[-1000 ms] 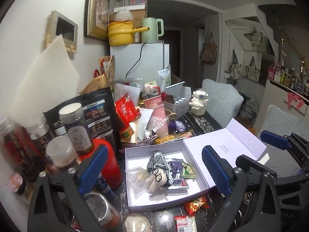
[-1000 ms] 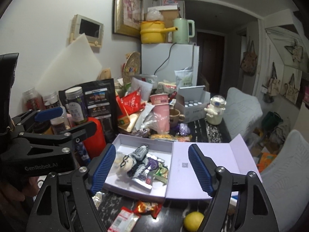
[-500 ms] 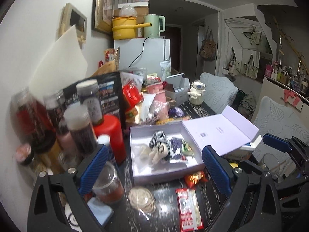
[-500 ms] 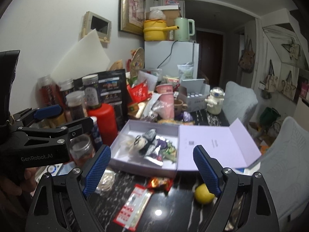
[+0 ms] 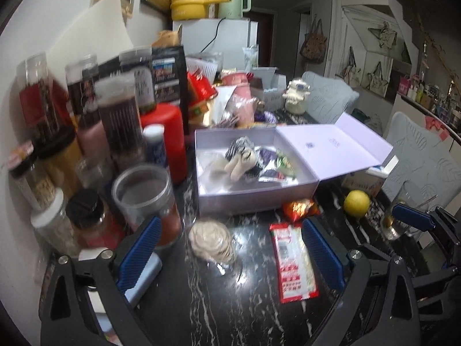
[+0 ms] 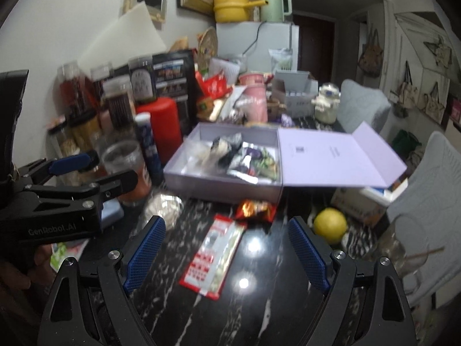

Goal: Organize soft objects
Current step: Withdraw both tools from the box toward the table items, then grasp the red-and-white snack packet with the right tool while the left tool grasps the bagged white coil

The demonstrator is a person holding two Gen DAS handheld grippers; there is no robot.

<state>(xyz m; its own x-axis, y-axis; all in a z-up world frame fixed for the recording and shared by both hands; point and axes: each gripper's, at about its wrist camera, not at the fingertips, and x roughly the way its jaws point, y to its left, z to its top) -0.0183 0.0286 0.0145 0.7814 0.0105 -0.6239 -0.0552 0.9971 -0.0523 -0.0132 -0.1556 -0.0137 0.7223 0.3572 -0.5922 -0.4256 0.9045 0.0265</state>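
An open lilac box sits on the black marble table with its lid folded out to the right. Inside lie a soft doll and several snack packets. My left gripper is open and empty, back from the box. My right gripper is open and empty too. In front of the box lie a wrapped beige bun, a red sachet and an orange snack pack.
Jars, bottles and a red canister crowd the left. A lemon and a glass stand at the right. Pink cups, a white figurine and a fridge are behind.
Both grippers have pulled back from the box; more of the table front shows, with the bun, sachet, snack pack and lemon in view. Both stayed open.
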